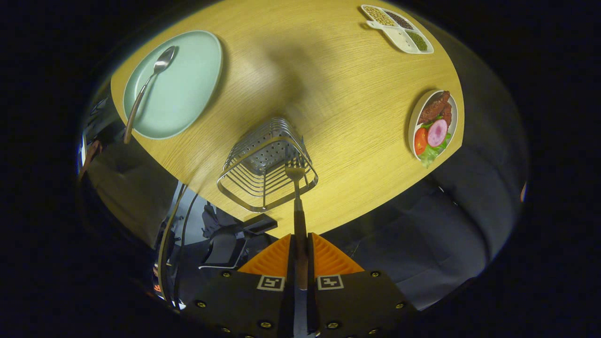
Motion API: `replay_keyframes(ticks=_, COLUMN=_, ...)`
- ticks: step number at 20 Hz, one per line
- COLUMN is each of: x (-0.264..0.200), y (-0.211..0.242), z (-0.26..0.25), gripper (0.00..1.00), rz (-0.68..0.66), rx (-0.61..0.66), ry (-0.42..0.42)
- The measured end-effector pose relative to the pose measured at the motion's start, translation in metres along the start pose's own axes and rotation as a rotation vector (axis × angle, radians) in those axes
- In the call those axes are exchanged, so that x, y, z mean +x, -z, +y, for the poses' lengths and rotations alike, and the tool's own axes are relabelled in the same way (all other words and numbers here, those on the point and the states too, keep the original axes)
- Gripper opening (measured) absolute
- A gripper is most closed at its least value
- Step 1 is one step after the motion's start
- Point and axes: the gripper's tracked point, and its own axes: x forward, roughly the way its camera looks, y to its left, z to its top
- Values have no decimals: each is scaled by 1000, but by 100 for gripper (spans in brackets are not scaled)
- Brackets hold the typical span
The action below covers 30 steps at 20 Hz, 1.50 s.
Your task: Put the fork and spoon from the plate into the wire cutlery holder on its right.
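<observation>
Holding: my tongs (pixel 300 256) are closed tight on the handle of the fork (pixel 296 197), both fingers pressing on it from either side, with barely any gap beyond the handle's own width
Fork: it runs straight out ahead of the fingers, tines forward, and the tines sit over the near rim of the wire cutlery holder (pixel 263 162); I cannot tell for sure whether the tips are already inside the basket or just above its top wire
Holder: it stands upright on the tabletop (pixel 338 103) just beyond my fingers, near the table's edge; I see its perforated floor through the wires and nothing else standing in it apart from the fork's head at the rim
Spoon: the spoon (pixel 148 87) lies on the plate (pixel 188 89), bowl resting on the plate's face and handle reaching out over the rim and past the table's edge
Plate: it sits well apart from the holder, off to the side away from the food dishes
Further out: a divided dish of beans (pixel 399 29) and a bowl of salad and meat (pixel 434 126) lie far off on the tabletop, no part of my job
Progress: I judge the fork's leg as nearly through, since it is off the plate and at the holder but not let go; the spoon's leg is all left to do, as it lies on the plate
Next need: as I read it, the fork wants lowering into the basket before I ease my grip
</observation>
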Motion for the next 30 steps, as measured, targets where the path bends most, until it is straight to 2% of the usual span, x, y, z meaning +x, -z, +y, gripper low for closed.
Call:
replay_keyframes(ticks=1, x=-7, y=4, z=-4, gripper=17, rz=13, rx=-7, ry=13)
replay_keyframes(ticks=8, x=-33, y=9, z=-13, gripper=17, rz=-104, rx=88, ry=2)
replay_keyframes(ticks=14, x=-70, y=-7, z=49, gripper=17, rz=-450, rx=200, ry=-146)
replay_keyframes(ticks=18, x=-87, y=-23, z=101, gripper=17, rz=-646, rx=253, ry=-206)
replay_keyframes(ticks=22, x=-91, y=-33, z=146, gripper=17, rz=-746, rx=323, ry=-322)
replay_keyframes(ticks=25, x=-103, y=-51, z=191, gripper=19, rz=-808, rx=393, ry=-561)
replay_keyframes(ticks=26, x=-104, y=-55, z=198, gripper=19, rz=-801, rx=414, ry=-603)
replay_keyframes(ticks=30, x=-99, y=-84, z=219, gripper=20, rz=-764, rx=444, ry=-671)
